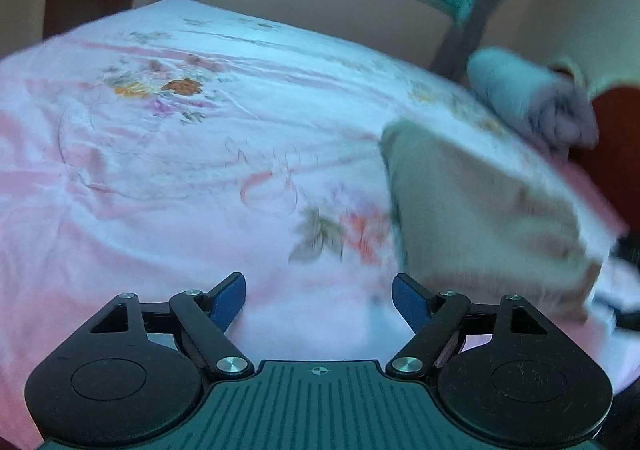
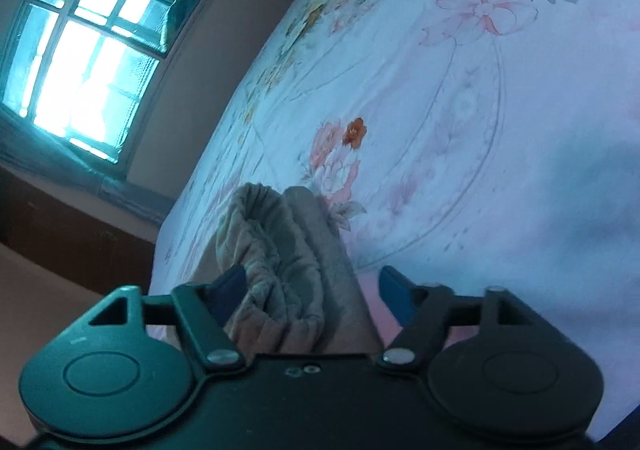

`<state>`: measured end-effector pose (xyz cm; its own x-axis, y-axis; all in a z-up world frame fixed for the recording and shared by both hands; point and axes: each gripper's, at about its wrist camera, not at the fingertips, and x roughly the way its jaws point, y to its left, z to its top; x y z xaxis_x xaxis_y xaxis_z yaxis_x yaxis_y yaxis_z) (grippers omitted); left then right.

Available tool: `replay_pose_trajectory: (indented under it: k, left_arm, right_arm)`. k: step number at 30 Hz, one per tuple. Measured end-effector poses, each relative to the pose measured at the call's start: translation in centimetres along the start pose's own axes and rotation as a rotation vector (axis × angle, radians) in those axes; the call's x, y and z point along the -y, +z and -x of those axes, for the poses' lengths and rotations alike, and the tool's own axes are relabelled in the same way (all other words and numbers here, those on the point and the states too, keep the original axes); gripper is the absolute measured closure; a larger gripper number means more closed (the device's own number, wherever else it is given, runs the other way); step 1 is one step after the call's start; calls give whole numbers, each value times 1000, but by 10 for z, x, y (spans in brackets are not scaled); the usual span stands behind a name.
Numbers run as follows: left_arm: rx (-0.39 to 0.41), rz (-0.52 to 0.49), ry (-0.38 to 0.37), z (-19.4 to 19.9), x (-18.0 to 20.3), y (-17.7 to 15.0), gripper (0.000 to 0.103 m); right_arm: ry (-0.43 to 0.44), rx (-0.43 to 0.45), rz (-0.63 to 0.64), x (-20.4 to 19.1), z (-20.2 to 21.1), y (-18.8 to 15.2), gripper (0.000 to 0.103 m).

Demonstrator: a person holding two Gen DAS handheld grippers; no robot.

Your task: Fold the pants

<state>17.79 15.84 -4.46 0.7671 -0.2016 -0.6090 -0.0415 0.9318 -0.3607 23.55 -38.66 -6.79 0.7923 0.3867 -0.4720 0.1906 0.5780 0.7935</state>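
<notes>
Home bedroom, bed under a pink floral bedsheet [image 1: 168, 153], curtained window [image 2: 84, 61], rolled bedding [image 1: 532, 101] at the edge

Daylight pours through the window [image 2: 86, 65] at upper left of the right view, blown out white with a teal cast. The bedspread [image 2: 460, 129] glows cool blue there, a soft shadow at right. The left view is smeared with motion blur, worst on the pants [image 1: 480, 217] at right. Both frames bend and darken at the corners.

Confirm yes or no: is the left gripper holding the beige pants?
No: the left gripper stands open over the bare floral bedsheet, while the folded pants lie off to its right, untouched.
</notes>
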Motion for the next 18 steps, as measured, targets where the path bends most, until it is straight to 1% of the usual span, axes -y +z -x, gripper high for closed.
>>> replay_pose_trajectory:
  k: [1, 2, 4, 6, 8, 12, 18]
  left_arm:
    - [5, 43, -36, -3, -3, 7, 22]
    - [6, 62, -58, -7, -2, 12, 21]
    - [8, 60, -95, -19, 6, 23, 20]
    - [1, 20, -91, -33, 24, 34, 18]
    - [-11, -12, -104, -47, 38, 41, 17]
    - [-35, -45, -120, -68, 57, 49, 16]
    - [-74, -38, -135, -87, 63, 46, 16]
  right_arm:
    - [6, -8, 6, 2, -1, 0, 30]
    - [11, -17, 15, 2, -1, 3, 29]
    - [14, -28, 25, 3, -3, 6, 28]
    - [16, -34, 27, 2, -7, 9, 19]
    - [18, -36, 40, 1, -11, 11, 16]
    - [23, -75, 66, 1, -23, 12, 16]
    - [13, -110, 136, -4, -36, 12, 15]
